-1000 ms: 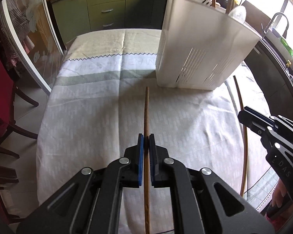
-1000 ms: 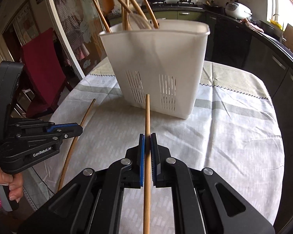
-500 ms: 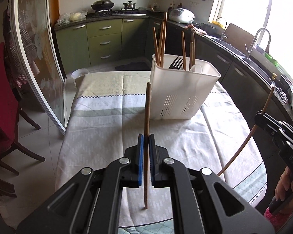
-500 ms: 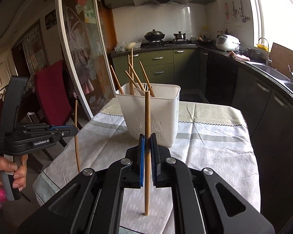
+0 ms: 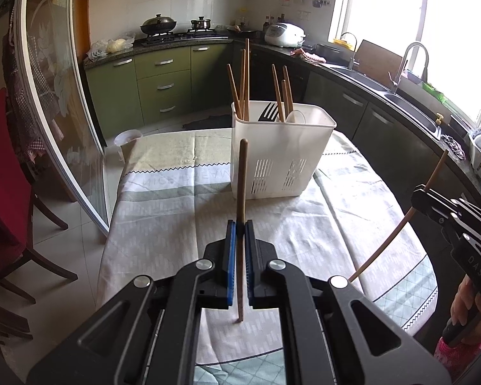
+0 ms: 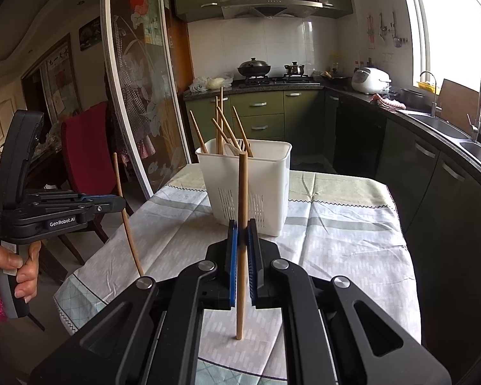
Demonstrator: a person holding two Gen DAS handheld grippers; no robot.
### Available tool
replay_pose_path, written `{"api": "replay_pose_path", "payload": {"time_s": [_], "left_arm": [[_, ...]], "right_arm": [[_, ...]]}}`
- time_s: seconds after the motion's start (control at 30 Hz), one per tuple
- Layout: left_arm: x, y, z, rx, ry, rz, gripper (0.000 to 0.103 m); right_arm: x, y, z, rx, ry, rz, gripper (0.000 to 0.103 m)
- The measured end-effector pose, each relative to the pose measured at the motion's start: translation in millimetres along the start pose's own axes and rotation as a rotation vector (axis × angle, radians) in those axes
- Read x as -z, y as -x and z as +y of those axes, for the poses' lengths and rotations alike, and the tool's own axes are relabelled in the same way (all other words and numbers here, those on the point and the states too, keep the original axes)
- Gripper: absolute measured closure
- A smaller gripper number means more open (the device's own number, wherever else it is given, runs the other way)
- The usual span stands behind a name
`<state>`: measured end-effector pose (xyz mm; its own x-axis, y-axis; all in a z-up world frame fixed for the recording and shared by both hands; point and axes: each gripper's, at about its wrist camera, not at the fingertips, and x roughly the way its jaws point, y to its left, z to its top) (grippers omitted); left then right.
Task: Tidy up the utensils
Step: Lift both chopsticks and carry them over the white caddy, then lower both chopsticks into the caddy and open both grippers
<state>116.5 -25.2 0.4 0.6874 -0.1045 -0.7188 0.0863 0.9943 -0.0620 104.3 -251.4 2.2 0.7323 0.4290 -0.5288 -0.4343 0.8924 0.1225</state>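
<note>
A white slotted utensil holder point(image 5: 280, 150) point(image 6: 251, 183) stands on the table with several wooden chopsticks, a black fork and a white spoon in it. My left gripper point(image 5: 240, 234) is shut on a wooden chopstick point(image 5: 242, 179), held upright above the table, short of the holder. My right gripper point(image 6: 242, 234) is shut on another wooden chopstick point(image 6: 242, 199), also upright. Each gripper shows in the other's view: the right gripper point(image 5: 417, 194) with its chopstick point(image 5: 397, 227), the left gripper point(image 6: 120, 203) with its chopstick point(image 6: 125, 218).
The oval table point(image 5: 176, 211) has a pale patterned cloth. A red chair point(image 5: 6, 192) stands at its left. A glass sliding door point(image 5: 57, 102) is left of the table. Green kitchen cabinets point(image 5: 163, 80) and a counter with a sink point(image 5: 400, 96) lie behind and right.
Both grippers have lifted their chopsticks off the table and turned them from flat to upright. The grippers rose and drew back, so the holder looks smaller and farther.
</note>
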Motion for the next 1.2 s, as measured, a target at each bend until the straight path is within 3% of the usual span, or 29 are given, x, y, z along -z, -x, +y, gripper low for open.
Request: {"api": "replay_pose_path", "payload": {"time_s": [0.23, 0.43, 0.6, 0.87, 1.07, 1.2], "left_arm": [[4.1, 12.1, -11.3, 0.005, -0.036, -0.031, 0.098], [-14.9, 27.6, -16.3, 0.017, -0.048, -0.078, 0.098], [-52.0, 44.9, -21.3, 0.032, -0.054, -0.122, 0.098], [-130.7, 78.6, -35.5, -0.001, -0.09, -0.289, 0.098], [-170.8, 67.3, -38.9, -0.012, -0.084, -0.363, 0.098], [-182.8, 37.9, -38.3, -0.035, -0.086, -0.361, 0.098]], "right_arm": [[-5.9, -4.0, -5.1, -0.022, -0.015, 0.008, 0.096], [-32.8, 11.2, -1.2, -0.04, 0.011, -0.039, 0.096], [-74.8, 33.4, 4.8, -0.053, 0.04, -0.113, 0.096], [-153.0, 50.9, 1.2, -0.026, 0.034, -0.278, 0.096], [-195.0, 27.2, -13.1, 0.015, 0.02, -0.349, 0.096], [-202.7, -5.9, -23.9, 0.024, 0.012, -0.322, 0.096]]}}
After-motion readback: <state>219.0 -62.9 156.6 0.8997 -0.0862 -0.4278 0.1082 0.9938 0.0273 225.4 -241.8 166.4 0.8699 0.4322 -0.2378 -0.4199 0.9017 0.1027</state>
